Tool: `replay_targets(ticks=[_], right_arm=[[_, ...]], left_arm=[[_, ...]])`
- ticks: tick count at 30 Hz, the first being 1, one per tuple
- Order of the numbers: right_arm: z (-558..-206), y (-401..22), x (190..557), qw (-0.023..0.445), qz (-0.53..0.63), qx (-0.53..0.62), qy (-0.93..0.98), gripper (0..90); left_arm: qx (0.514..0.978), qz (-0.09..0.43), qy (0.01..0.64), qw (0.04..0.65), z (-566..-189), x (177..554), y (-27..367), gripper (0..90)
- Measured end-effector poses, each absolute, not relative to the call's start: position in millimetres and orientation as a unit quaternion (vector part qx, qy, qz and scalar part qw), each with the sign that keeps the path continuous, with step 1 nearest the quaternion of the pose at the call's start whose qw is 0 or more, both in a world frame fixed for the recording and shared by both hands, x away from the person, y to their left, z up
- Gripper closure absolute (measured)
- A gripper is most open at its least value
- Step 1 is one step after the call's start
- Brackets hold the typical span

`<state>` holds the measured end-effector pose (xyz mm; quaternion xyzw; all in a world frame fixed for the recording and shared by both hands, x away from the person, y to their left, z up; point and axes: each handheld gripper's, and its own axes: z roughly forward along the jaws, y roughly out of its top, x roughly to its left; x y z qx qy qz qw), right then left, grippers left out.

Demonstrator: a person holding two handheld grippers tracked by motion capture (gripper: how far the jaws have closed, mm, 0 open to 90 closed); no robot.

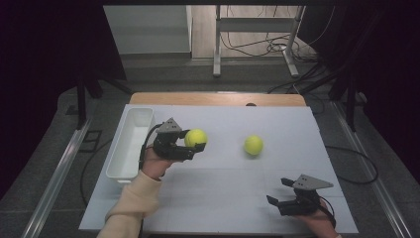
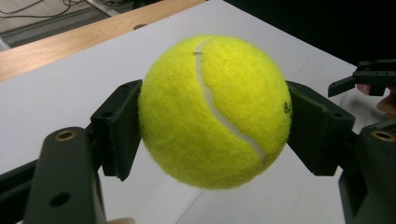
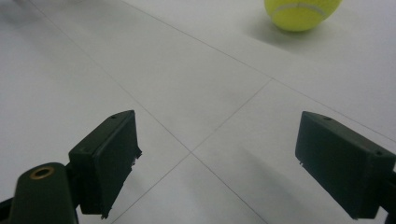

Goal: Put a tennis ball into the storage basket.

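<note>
A yellow tennis ball (image 2: 212,112) is clamped between the two black jaws of my left gripper (image 1: 194,140), which holds it just above the white table, right of the tray. A second tennis ball (image 1: 253,145) lies on the table mid-right, also visible at the top of the right gripper view as the ball (image 3: 299,11). My right gripper (image 1: 280,191) rests low near the table's front right edge with its jaws wide open and nothing between them.
A long white tray (image 1: 130,144) stands along the table's left side, beside my left hand. The white table top (image 1: 223,193) has a wooden strip at its far edge. Cables and a desk frame lie on the floor beyond.
</note>
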<state>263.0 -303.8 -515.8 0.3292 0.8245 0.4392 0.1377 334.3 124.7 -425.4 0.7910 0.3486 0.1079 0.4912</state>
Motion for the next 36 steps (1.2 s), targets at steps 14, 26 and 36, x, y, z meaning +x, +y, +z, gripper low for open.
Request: replay_targets(ticks=[14,26,36], right_arm=[[-516,-304,263,0.138,0.44,0.329,0.824,13.7],[-516,-304,263,0.139,0.44,0.33,0.824,13.7],[-516,-304,263,0.138,0.44,0.33,0.824,13.7]], left_arm=[[0.775,0.118,0.359,0.506,-417,334,141,26.6],[0.765,0.128,0.366,0.514,-412,333,152,26.6],[0.758,0.137,0.374,0.517,-408,333,160,26.6]])
